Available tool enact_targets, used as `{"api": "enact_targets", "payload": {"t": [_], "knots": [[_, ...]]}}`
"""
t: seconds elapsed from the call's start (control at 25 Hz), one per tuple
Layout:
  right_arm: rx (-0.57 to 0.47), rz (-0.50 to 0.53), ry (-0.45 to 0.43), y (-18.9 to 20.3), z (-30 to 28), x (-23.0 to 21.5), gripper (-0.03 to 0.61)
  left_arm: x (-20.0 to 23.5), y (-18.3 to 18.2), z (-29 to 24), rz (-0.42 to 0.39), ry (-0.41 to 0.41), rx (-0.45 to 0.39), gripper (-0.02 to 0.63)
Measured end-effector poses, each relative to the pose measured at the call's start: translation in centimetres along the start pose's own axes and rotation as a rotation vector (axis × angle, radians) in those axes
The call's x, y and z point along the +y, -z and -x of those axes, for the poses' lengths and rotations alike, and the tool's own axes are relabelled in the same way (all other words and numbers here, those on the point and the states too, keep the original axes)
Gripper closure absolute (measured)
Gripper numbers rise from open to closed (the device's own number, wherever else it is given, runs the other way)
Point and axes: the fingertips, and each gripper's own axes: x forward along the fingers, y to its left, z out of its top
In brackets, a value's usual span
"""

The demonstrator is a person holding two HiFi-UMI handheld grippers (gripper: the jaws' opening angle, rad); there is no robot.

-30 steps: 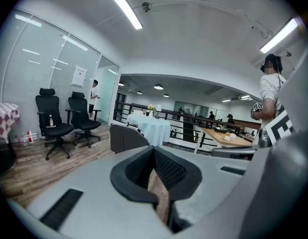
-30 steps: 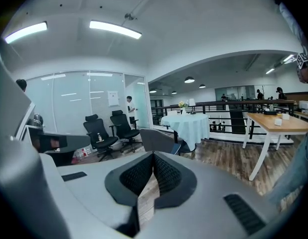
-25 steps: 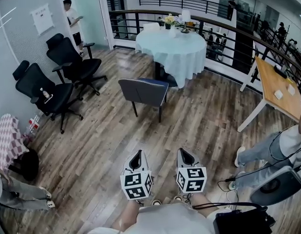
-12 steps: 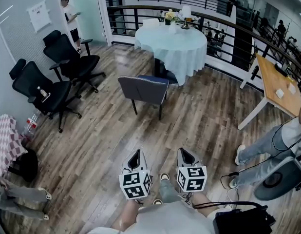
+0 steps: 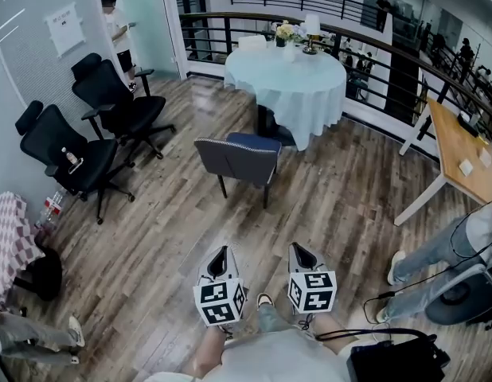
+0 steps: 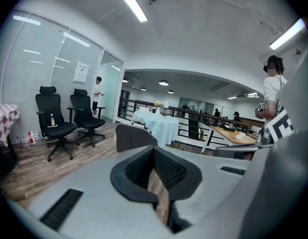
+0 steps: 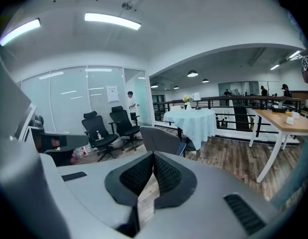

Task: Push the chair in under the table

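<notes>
Jaws shut on both sides, pads meeting with nothing between them. Left gripper [image 5: 221,251] and right gripper [image 5: 298,247] sit side by side at lower centre of the head view, both aimed up-frame.

Chair [image 5: 234,156]: grey back, blue seat, dark legs. It stands at the middle of the head view on the wooden floor [image 5: 326,205], its back turned toward me and its seat facing the round, cloth-covered worktop [image 5: 290,82] at upper centre. The seat front is near the hanging cloth, but the whole chair stands clear of the worktop and is not tucked under it.

Both gripper views show the chair back just above my closed jaws, with open floor between. I am well apart from it, with no contact.

Two black office chairs [image 5: 87,138] at the left of the frame are off my line.

Progress, as I judge it: none of the push is done. What remains is to close the gap, set both grippers against the chair back, and drive it straight until the seat goes under the cloth.
</notes>
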Motion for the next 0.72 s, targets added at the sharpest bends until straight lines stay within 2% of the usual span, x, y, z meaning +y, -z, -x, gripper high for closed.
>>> {"api": "enact_targets", "payload": {"t": [0.72], "knots": [[0.020,-0.025,-0.064,-5.2,-10.3,-5.7,0.561,-0.5,-3.5,-12.0,0.016,-0.017,0.048,0.611]]}}
